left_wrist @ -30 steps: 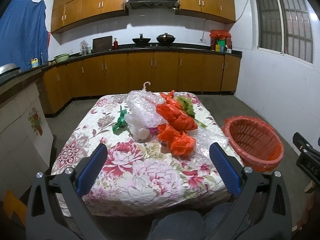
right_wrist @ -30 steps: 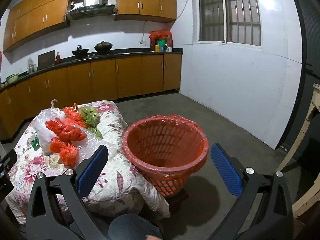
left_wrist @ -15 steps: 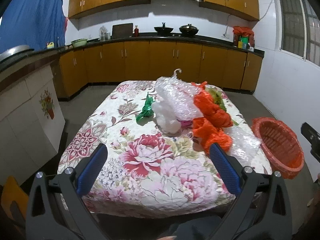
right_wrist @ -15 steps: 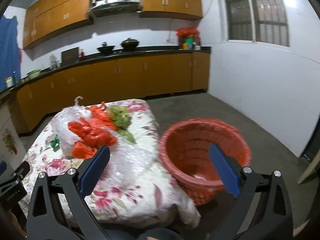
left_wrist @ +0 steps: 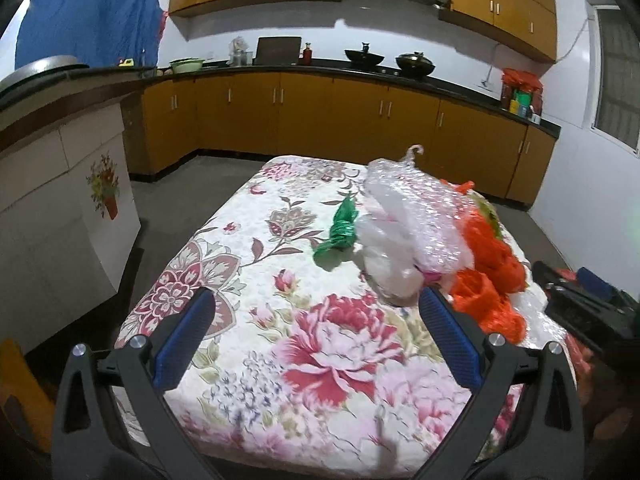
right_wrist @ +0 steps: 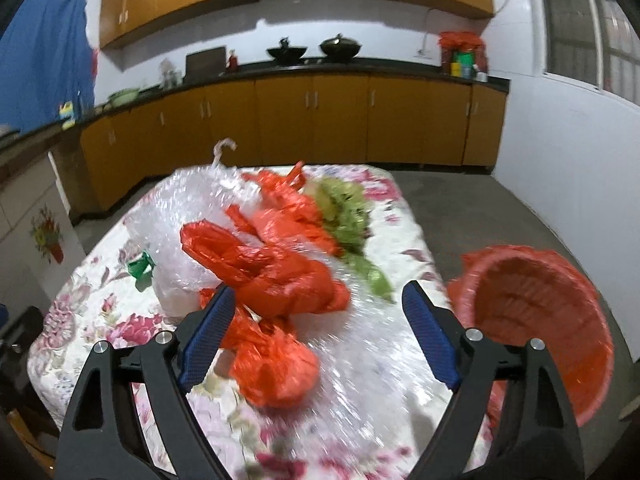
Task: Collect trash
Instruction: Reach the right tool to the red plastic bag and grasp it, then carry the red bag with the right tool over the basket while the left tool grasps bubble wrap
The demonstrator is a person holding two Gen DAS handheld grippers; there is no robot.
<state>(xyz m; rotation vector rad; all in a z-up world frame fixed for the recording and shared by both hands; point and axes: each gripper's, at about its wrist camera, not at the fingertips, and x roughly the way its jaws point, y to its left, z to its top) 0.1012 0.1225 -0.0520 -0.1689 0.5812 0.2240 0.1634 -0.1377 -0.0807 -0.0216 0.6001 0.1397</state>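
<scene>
right fingers [right_wrist: 316, 320] closing, nothing gripped yet, orange bags [right_wrist: 272, 268] between and below them | left fingers [left_wrist: 316, 340] wide, empty, over bare cloth | I see all trash piled on bench [left_wrist: 224, 272]: bubble wrap [left_wrist: 416, 208], green scrap [left_wrist: 340, 232] | orange basket [right_wrist: 536, 320] beside bench looks empty | I judge collection not started

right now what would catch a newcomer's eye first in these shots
The heap of orange plastic bags and clear bubble wrap piled on the floral tablecloth stands out first. Next comes the orange basket on the floor beside the table's right edge, with the right tool, nothing gripped, closing over the heap.
</scene>
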